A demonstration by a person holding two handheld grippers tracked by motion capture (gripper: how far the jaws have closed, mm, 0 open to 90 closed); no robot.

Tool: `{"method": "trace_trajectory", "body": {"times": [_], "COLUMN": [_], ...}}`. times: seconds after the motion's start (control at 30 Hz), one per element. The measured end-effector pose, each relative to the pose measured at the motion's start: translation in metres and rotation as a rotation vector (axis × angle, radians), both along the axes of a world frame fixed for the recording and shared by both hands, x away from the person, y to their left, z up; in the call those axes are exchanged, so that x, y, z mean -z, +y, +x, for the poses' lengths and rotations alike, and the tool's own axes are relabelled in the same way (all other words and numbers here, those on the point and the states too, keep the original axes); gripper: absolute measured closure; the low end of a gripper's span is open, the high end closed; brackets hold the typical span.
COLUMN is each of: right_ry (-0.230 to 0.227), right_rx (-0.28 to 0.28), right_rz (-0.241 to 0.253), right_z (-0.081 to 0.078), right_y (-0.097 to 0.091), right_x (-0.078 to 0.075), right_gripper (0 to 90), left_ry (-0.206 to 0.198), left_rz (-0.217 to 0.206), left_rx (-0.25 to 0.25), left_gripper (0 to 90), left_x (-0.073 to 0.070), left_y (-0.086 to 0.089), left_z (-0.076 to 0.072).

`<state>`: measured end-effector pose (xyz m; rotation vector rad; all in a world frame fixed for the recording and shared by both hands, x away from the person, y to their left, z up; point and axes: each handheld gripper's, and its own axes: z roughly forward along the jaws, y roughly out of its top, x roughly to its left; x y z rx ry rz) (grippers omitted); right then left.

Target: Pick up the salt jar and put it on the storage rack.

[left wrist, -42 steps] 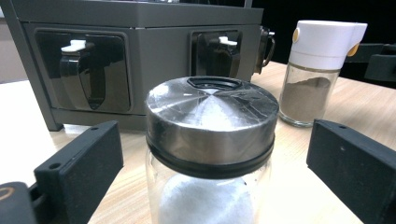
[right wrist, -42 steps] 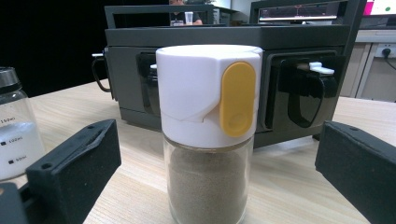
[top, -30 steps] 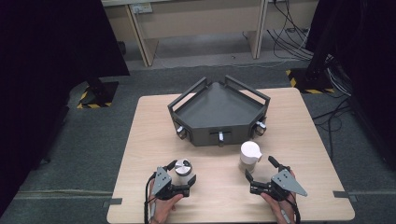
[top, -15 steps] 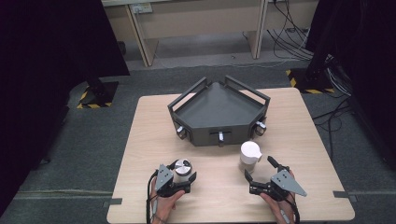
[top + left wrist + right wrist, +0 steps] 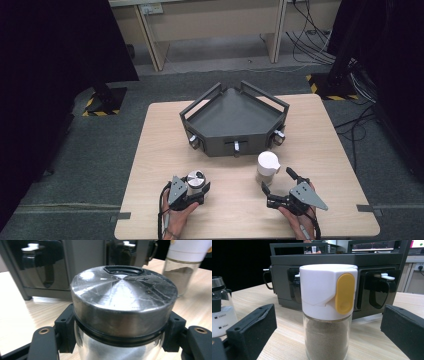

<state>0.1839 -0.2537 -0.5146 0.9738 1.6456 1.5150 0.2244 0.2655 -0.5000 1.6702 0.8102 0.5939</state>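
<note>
Item 1: glass jar with brushed-metal lid. Stands on the counter, in front of the dark grey tray rack, toward its left corner. Clear glass body with printed measure marks; rigid, smooth, likely slippery and breakable; probably moderate weight. The left tool has just been closing and now pinches the jar just below the lid's black collar, one jaw on each side. That shoulder looks the safest hold, since the collar stops upward slip.

Item 2: glass shaker, white cap with a yellow flip tab, brown powder inside. Stands before the rack's right front. The right tool is spread, its jaws apart from the shaker. Take hold at the glass body.
</note>
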Motion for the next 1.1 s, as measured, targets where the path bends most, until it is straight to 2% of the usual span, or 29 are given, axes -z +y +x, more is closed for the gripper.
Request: {"method": "trace_trajectory", "body": {"times": [0.27,0.7,1.1], "right_ry": [-0.001,-0.003,-0.002], "right_rx": [-0.001,-0.001,0.001], "right_rz": [0.003,0.005,0.005], "right_z": [0.000,0.000,0.000], "right_y": [0.000,0.000,0.000], "right_x": [0.000,0.000,0.000], "right_gripper": [0.5,0.5,0.4], "left_ry": [-0.024,-0.013,-0.019], "left_rz": [0.019,-0.036,-0.044], "left_rx": [0.017,0.046,0.075], "left_gripper": [30.4,30.4,30.4], "left_x": [-0.001,-0.011,-0.020], "left_y": [-0.007,-0.002,-0.001], "left_z": [-0.002,-0.001,0.001]}}
